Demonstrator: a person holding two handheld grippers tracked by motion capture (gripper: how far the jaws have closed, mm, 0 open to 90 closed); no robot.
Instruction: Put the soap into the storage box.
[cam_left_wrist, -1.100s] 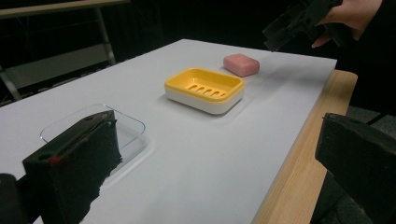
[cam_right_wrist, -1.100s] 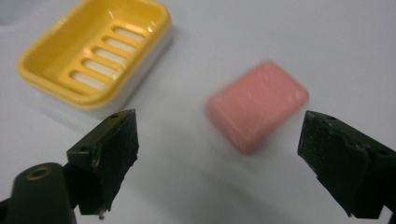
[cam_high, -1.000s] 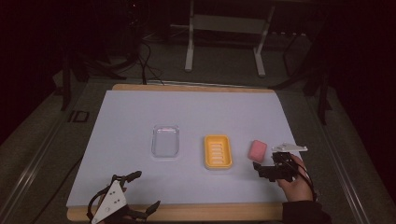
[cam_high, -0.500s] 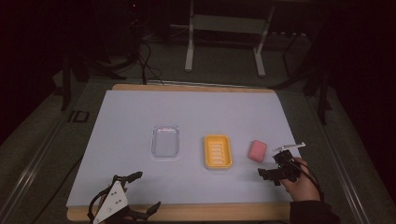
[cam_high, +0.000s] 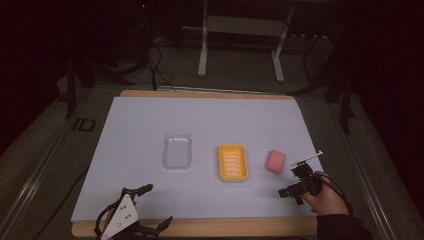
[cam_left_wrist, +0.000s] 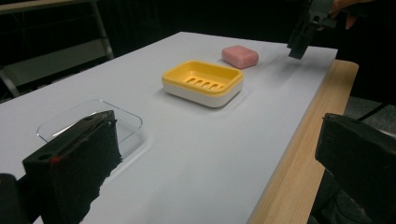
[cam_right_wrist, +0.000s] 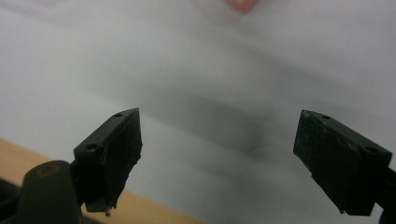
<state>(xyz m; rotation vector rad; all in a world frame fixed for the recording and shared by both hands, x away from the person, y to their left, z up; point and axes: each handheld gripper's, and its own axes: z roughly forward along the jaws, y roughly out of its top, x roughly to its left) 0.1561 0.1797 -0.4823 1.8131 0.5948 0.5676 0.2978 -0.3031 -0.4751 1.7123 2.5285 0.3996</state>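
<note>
The pink soap bar is cut off at the top edge of the right gripper view, blurred; from above it lies on the white sheet just right of the yellow soap dish. The right gripper hovers near it — its jaws have just been closing, yet stand wide with nothing between them. The left gripper gapes empty at the wooden table edge. The room beyond is dark — only metal stand legs are discernible.
</note>
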